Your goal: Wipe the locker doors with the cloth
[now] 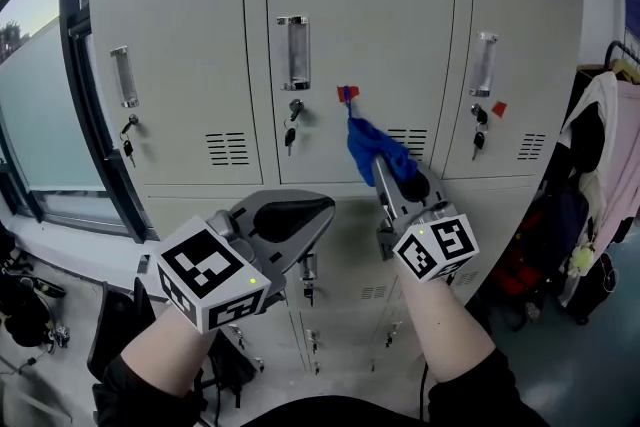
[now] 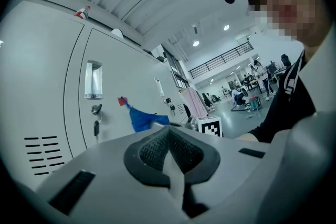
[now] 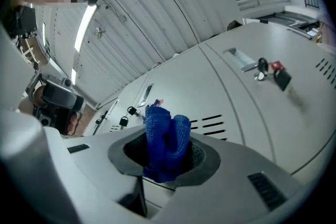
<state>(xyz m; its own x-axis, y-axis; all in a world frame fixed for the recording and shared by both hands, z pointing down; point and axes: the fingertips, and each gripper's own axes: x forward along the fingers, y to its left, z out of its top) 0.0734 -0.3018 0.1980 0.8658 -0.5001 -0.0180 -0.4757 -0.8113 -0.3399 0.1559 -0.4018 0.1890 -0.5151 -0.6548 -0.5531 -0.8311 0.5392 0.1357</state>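
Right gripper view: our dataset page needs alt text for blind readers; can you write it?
The right gripper is shut on a crumpled blue woven cloth, held before pale grey metal locker doors with vent slots and keys in the locks.

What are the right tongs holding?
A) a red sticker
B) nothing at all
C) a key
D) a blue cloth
D: the right tongs are shut on a bunched blue cloth, held up against the middle locker door.
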